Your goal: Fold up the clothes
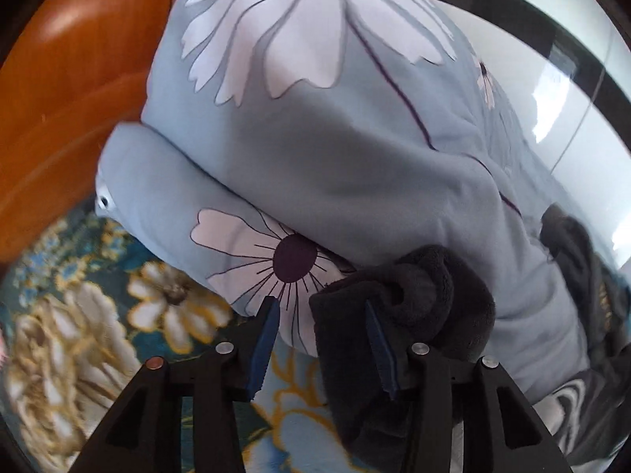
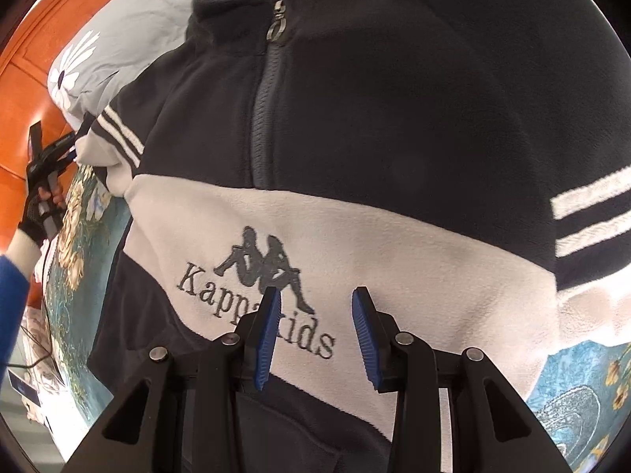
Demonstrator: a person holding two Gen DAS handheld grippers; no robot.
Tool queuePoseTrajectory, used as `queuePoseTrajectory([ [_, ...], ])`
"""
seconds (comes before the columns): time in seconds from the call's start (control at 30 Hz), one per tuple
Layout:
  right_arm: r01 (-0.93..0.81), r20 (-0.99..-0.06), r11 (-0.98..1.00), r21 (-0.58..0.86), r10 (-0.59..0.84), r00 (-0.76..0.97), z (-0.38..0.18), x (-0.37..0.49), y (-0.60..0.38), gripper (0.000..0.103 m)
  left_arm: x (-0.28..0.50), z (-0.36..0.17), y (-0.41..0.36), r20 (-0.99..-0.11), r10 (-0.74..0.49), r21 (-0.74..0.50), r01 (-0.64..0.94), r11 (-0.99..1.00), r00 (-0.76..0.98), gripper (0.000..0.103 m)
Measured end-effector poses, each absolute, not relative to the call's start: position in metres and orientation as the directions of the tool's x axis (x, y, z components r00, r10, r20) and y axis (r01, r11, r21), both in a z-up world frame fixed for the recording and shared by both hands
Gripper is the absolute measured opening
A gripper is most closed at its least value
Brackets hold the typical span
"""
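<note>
Bed surface: floral blanket [image 1: 98, 335], teal ground with cream and gold blossoms, also visible at lower right of the right wrist view. Behind it, orange-brown wooden headboard [image 1: 71, 79]. Lying on the blanket against the headboard: rolled grey-blue quilt [image 1: 315, 138] printed with large white daisies with dark purple centres; a bare white wall and a dark band show behind it in the left wrist view. Task item: fleece jacket [image 2: 394, 118], dark navy with a broad white chest band, spread front-up on the blanket, collar end lying toward the quilt. Grey zip runs from collar down to the white band; metal zip pull [image 2: 278, 27] sits at the collar. Dark embroidered "Kappa Kids" logo [image 2: 256, 272] on the white band. White double stripes on both sleeves. Right gripper [image 2: 316, 331] over the chest band just below the logo, jaws apart, blue pads clear of each other, nothing between them. Left gripper [image 1: 323, 343] at the far sleeve end beside the quilt; jaws parted, with a bunched fold of dark sleeve cuff [image 1: 414, 295] draped against the right-hand pad. Cannot tell whether that fabric is actually pinched. Person's gloved left hand [image 2: 39, 205] on the gripper handle, blue sleeve behind it.
</note>
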State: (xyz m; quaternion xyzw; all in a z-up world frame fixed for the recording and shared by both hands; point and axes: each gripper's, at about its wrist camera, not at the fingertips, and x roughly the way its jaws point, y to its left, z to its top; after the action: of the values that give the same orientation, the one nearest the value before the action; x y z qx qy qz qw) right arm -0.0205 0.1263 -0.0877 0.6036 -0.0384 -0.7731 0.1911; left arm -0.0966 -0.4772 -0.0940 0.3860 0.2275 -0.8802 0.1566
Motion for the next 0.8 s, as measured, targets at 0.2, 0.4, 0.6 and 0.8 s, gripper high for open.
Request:
queuePoseTrajectory([
  [0.2,0.25,-0.919,-0.923,0.293,-0.344,-0.193,-0.089,-0.021,0.122,0.039,-0.081,-0.122,-0.493,-0.692,0.077,-0.521,0.422,-0.742,-0.718,0.047],
  [0.4,0.252,-0.92,-0.926,0.282,-0.336,-0.203,-0.082,-0.02,0.125,0.039,-0.07,-0.131,-0.497,-0.639,0.104,-0.622,0.432,-0.653,-0.762,0.019],
  [0.6,0.234,-0.916,-0.931,0.282,-0.333,-0.222,-0.079,-0.019,0.136,0.039,-0.009,-0.091,-0.511,-0.505,-0.035,-0.708,0.437,-0.554,-0.862,0.007],
  [0.8,0.209,-0.914,-0.933,0.294,-0.338,-0.223,-0.086,-0.017,0.146,0.039,0.021,-0.099,-0.53,-0.672,-0.177,-0.56,0.65,-0.514,-0.719,0.008],
])
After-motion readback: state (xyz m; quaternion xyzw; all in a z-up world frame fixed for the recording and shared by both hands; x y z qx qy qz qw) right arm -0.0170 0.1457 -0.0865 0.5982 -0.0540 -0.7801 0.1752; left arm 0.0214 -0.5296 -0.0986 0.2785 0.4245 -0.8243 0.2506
